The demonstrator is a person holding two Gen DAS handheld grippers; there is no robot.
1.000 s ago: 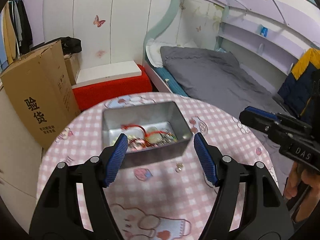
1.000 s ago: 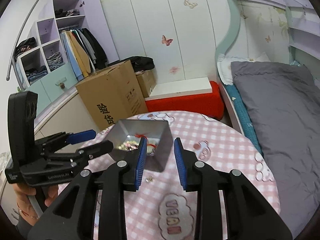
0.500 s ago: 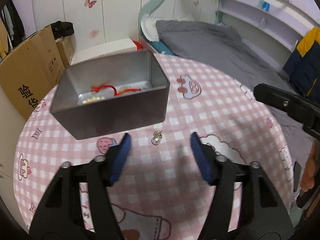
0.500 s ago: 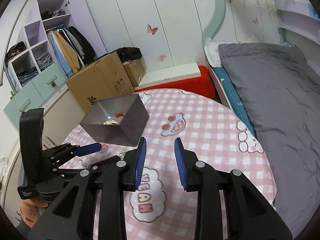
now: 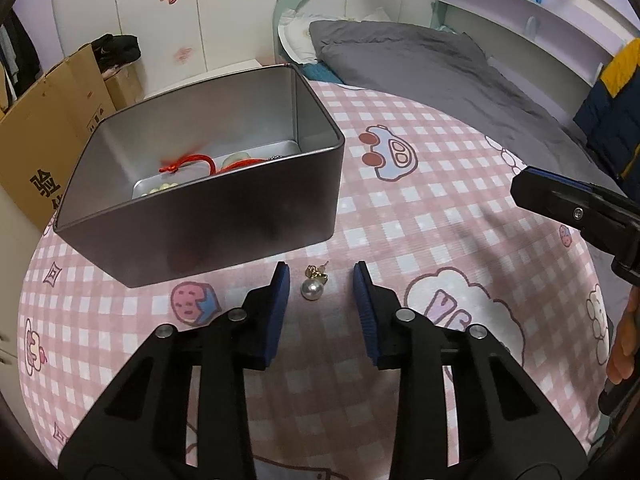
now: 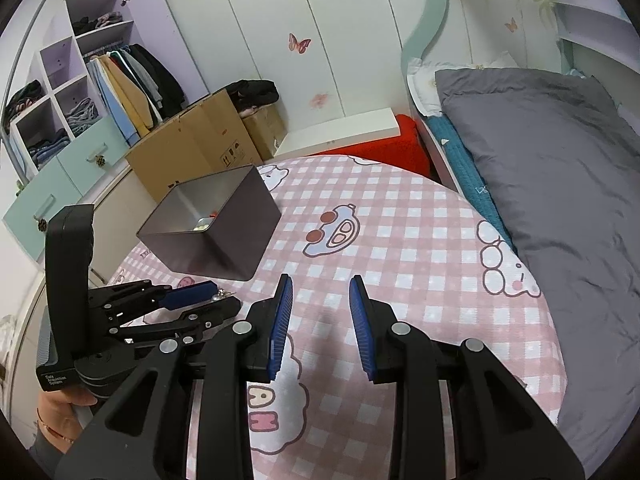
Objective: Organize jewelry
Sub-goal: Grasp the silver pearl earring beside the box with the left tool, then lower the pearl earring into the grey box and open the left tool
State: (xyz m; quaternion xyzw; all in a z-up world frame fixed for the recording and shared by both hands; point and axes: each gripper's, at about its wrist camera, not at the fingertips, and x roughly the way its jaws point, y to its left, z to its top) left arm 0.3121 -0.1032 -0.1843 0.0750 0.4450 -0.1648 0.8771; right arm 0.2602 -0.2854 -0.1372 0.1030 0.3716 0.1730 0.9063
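Left gripper (image 5: 320, 276) is sitting low and angled down, jaws spread partway with a clear gap, blue pads (image 5: 280, 312) facing each other, nothing clamped. From the right wrist view it is lying nearly horizontal at lower left (image 6: 216, 298), fingers pointing right, person's left hand (image 6: 60, 404) wrapping the handle from below, a thin red band on that wrist.

Right gripper (image 6: 320, 284) is hovering higher, jaws parted to a similar gap, nothing between the pads (image 6: 362, 328). From the left wrist view its black finger (image 5: 568, 208) is entering from the right edge, right hand (image 5: 622, 348) partly visible below it.
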